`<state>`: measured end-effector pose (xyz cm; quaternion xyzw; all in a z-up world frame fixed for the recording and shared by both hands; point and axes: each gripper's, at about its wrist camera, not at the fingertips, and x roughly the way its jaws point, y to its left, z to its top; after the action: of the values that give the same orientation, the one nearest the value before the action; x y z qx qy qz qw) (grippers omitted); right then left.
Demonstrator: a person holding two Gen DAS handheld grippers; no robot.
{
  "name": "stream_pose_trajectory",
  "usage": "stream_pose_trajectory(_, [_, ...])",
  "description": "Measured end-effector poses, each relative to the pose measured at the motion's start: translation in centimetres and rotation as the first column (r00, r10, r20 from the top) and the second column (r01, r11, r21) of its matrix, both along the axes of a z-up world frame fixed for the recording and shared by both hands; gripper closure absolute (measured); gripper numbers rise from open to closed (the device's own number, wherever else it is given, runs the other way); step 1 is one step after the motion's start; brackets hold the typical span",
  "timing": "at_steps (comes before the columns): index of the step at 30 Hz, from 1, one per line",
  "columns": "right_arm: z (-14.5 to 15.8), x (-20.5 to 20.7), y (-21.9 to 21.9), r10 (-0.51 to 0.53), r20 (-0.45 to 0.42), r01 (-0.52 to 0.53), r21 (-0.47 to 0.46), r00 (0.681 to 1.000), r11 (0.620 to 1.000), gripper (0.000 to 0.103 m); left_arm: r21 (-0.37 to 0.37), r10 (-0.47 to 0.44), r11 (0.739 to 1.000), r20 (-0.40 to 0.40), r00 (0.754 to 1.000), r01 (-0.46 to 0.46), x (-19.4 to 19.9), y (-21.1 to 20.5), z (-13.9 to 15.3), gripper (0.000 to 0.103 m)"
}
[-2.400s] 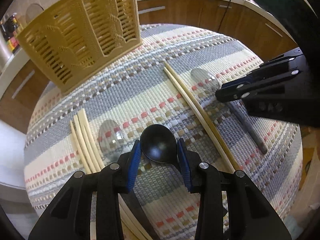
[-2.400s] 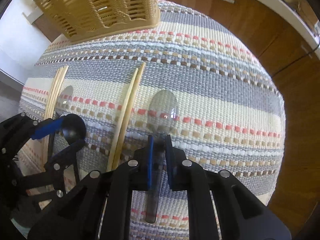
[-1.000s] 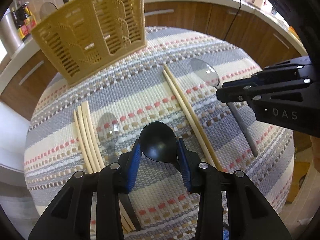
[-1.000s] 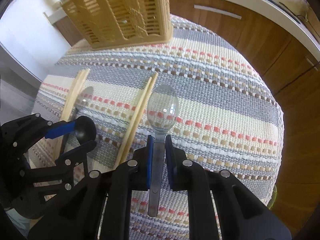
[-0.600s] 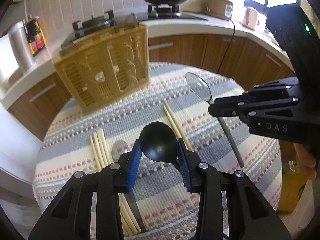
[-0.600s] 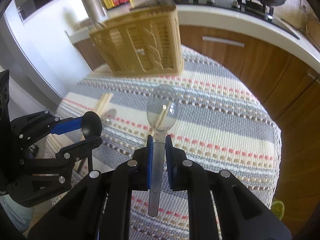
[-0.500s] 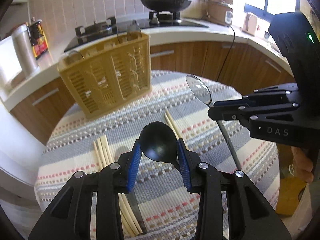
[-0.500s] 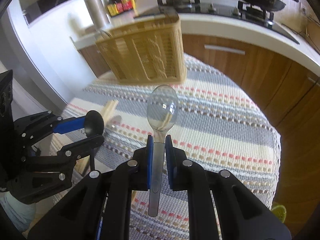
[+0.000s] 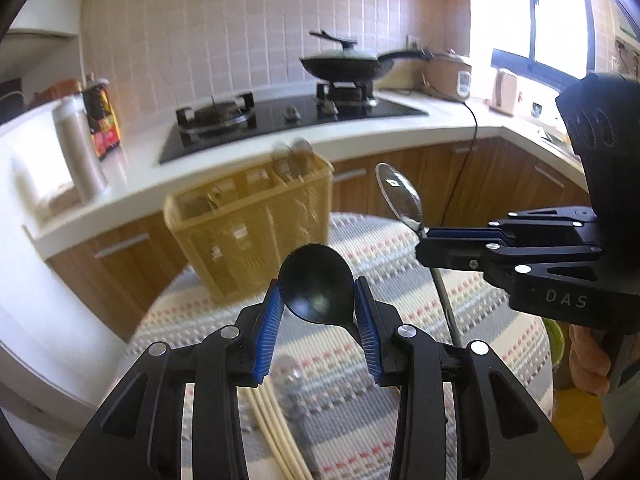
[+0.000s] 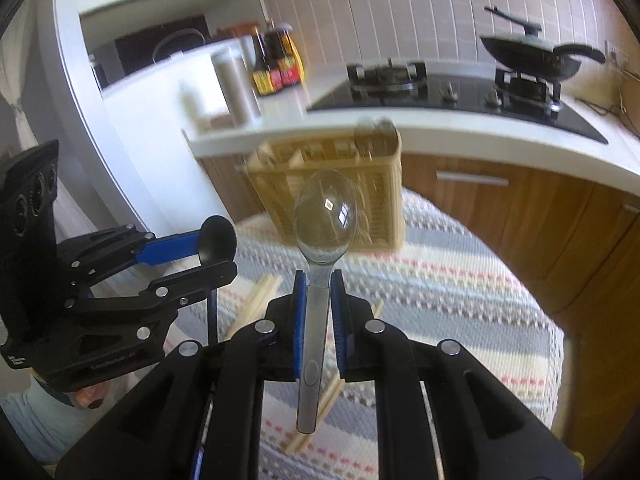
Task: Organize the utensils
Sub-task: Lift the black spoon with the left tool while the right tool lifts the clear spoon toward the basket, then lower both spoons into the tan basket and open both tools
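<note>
Two spoons are held in the air on the near side of the yellow utensil basket [image 9: 256,224]. Left gripper [image 9: 316,312] is clenched on the bowl of the black spoon [image 9: 316,294]; right gripper [image 10: 319,304] clamps the clear spoon [image 10: 325,220] by its handle, bowl upward. Below them, nearer than the basket, chopsticks [image 9: 276,428] lie on the striped worktop [image 9: 460,360].

- Left gripper [image 9: 318,308]: blue-padded fingers [image 9: 267,332] closed on a black spoon [image 9: 316,294], bowl upward.
- Right gripper [image 9: 424,242]: seen at right, clamped on a clear spoon [image 9: 400,196], handle hanging down.
- Yellow slotted basket [image 9: 256,228]: set at the far edge of the tabletop [image 9: 480,312], blurred.
- Chopsticks [image 9: 272,428]: laid on the striped woven cloth [image 9: 340,400] below the left gripper.
</note>
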<state>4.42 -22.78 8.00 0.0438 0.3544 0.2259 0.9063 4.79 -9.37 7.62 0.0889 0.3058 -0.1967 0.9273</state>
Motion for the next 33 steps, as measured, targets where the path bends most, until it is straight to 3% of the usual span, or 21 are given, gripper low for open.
stream_pose_trajectory(10, [3.4,2.5,0.6,-0.019,0.119,0.010,0.079,0.993,0.997,0.093,-0.020,0.081,0.997,0.108,0.991,-0.079,3.0,3.3,4.0,0.069])
stream_pose_trajectory(16, [5.2,5.3,1.1,-0.065,0.206,0.043,0.111,0.976,0.993,0.093,-0.028,0.143,0.990,0.215,0.966,-0.140,5.5,5.5,6.9,0.069])
stream_pose_trajectory(21, [6.7,8.4,1.7,-0.130,0.267,0.098,0.131,0.955,0.987,0.093,-0.072,0.219,0.976,0.245,0.944,-0.208,8.5,7.3,8.7,0.069])
stream_pose_trajectory(26, [7.3,11.6,2.5,-0.189,0.309,0.156,0.129,0.932,0.979,0.093,-0.056,0.271,0.962,0.323,0.907,-0.268,10.6,7.3,9.4,0.069])
stream_pose_trajectory(31, [6.8,13.9,2.3,-0.244,0.345,0.220,0.107,0.907,0.970,0.093,0.028,0.307,0.937,0.415,0.856,-0.349,12.7,6.4,8.5,0.069])
stream_pose_trajectory(33, [6.1,15.1,2.2,-0.259,0.329,0.245,0.085,0.908,0.966,0.093,0.059,0.313,0.927,0.425,0.849,-0.371,13.7,5.9,7.5,0.069])
